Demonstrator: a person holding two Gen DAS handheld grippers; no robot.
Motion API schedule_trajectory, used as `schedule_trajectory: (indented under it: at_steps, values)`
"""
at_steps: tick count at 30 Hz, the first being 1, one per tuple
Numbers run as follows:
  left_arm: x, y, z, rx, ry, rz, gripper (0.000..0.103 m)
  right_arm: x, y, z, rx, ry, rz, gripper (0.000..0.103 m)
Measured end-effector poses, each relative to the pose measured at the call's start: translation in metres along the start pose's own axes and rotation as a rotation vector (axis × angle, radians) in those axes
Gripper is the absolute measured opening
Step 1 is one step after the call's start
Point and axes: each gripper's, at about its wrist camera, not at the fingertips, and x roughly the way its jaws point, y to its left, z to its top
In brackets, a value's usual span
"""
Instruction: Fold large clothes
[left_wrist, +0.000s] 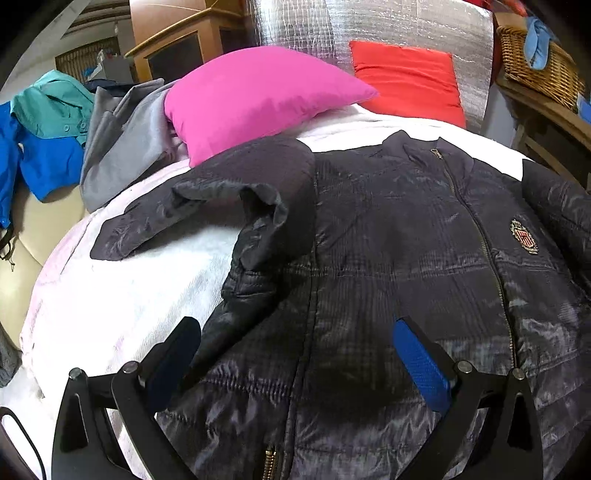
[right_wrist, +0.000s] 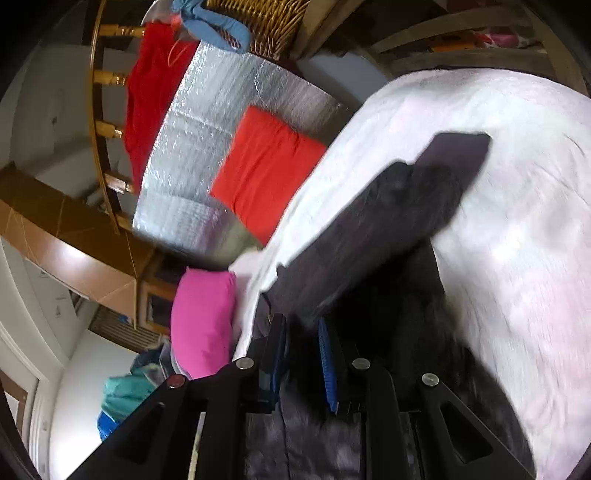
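Note:
A dark navy quilted jacket (left_wrist: 388, 236) lies zipped and front up on a white blanket (left_wrist: 122, 295), a gold crest on its chest. Its left sleeve (left_wrist: 207, 214) is bent back on itself over the blanket. My left gripper (left_wrist: 295, 328) hovers just above the jacket's lower front, jaws wide open with nothing between them. In the right wrist view, my right gripper (right_wrist: 303, 332) is shut on the jacket's other sleeve (right_wrist: 384, 229). That sleeve is lifted off the white blanket (right_wrist: 517, 258) and stretches away to its cuff; the picture is tilted and blurred.
A pink cushion (left_wrist: 258, 103) and a red cushion (left_wrist: 406, 81) rest at the head of the bed against a silver foil sheet (left_wrist: 369, 26). Grey, teal and blue clothes (left_wrist: 66, 140) are piled at the left. A wicker basket (left_wrist: 539, 62) stands on wooden furniture at the right.

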Motion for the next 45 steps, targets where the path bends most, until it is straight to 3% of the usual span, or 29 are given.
schedule_trajectory:
  at_steps: [3, 4, 5, 6, 7, 9, 11, 13, 15, 16, 18, 19, 20, 24, 25, 29, 33, 37, 41, 45]
  values:
    - [0.001, -0.001, 0.001, 0.004, 0.003, 0.009, 0.103, -0.023, -0.013, -0.009, 0.043, 0.033, -0.039, 0.025]
    - [0.001, -0.001, 0.002, 0.0, 0.002, 0.007, 0.103, -0.028, -0.015, -0.01, 0.062, 0.045, -0.058, 0.042]
    - [0.001, 0.0, 0.002, -0.006, 0.002, 0.004, 0.103, -0.034, -0.017, -0.005, 0.089, 0.05, -0.077, 0.072]
    - [0.0, -0.001, 0.004, -0.018, 0.004, -0.008, 0.103, -0.036, -0.019, 0.003, 0.106, 0.026, -0.073, 0.084]
    - [0.0, -0.002, 0.006, -0.028, 0.006, -0.018, 0.103, -0.042, -0.026, 0.004, 0.114, -0.008, -0.062, 0.089]
    - [0.0, -0.008, 0.009, -0.041, 0.007, -0.039, 0.103, -0.047, -0.041, 0.012, 0.119, -0.09, -0.018, 0.089]
    - [0.002, -0.016, 0.013, -0.032, 0.007, -0.048, 0.103, -0.037, -0.062, 0.023, 0.153, -0.114, 0.008, 0.088]
    - [0.006, -0.027, 0.017, -0.008, -0.002, -0.05, 0.103, -0.016, -0.088, 0.036, 0.249, -0.094, 0.017, 0.084]
    - [0.013, -0.041, 0.023, 0.043, -0.015, -0.028, 0.103, 0.008, -0.104, 0.05, 0.352, -0.077, 0.085, 0.074]
    - [0.017, -0.046, 0.025, 0.063, -0.019, -0.017, 0.103, 0.019, -0.106, 0.058, 0.354, -0.073, 0.094, 0.073]
    - [0.027, -0.054, 0.03, 0.095, -0.015, -0.003, 0.103, 0.045, -0.108, 0.072, 0.333, -0.038, -0.004, 0.071]
    - [0.031, -0.056, 0.032, 0.1, -0.007, -0.004, 0.103, 0.059, -0.112, 0.076, 0.349, -0.007, -0.028, 0.066]
    - [0.037, -0.059, 0.035, 0.104, 0.002, -0.01, 0.103, 0.07, -0.115, 0.078, 0.361, 0.014, -0.026, 0.055]
    - [0.053, -0.065, 0.042, 0.093, 0.032, -0.014, 0.103, 0.083, -0.103, 0.094, 0.256, -0.024, -0.108, 0.032]
    - [0.055, -0.065, 0.043, 0.084, 0.038, -0.019, 0.103, 0.082, -0.098, 0.095, 0.224, -0.044, -0.131, 0.021]
    - [0.056, -0.067, 0.049, 0.054, 0.047, -0.041, 0.103, 0.066, -0.064, 0.098, 0.072, -0.099, -0.126, 0.012]
    - [0.047, -0.059, 0.051, 0.028, 0.031, -0.038, 0.103, 0.056, -0.006, 0.076, -0.106, -0.102, -0.035, 0.012]
    - [0.037, -0.042, 0.05, -0.002, 0.009, -0.031, 0.103, 0.058, 0.044, 0.032, -0.214, -0.029, 0.088, 0.012]
    - [0.031, -0.022, 0.049, -0.032, 0.001, -0.024, 0.103, 0.082, 0.069, -0.028, -0.232, 0.144, 0.176, 0.013]
    - [0.025, -0.002, 0.049, -0.067, -0.009, -0.021, 0.103, 0.121, 0.077, -0.085, -0.22, 0.368, 0.163, 0.023]
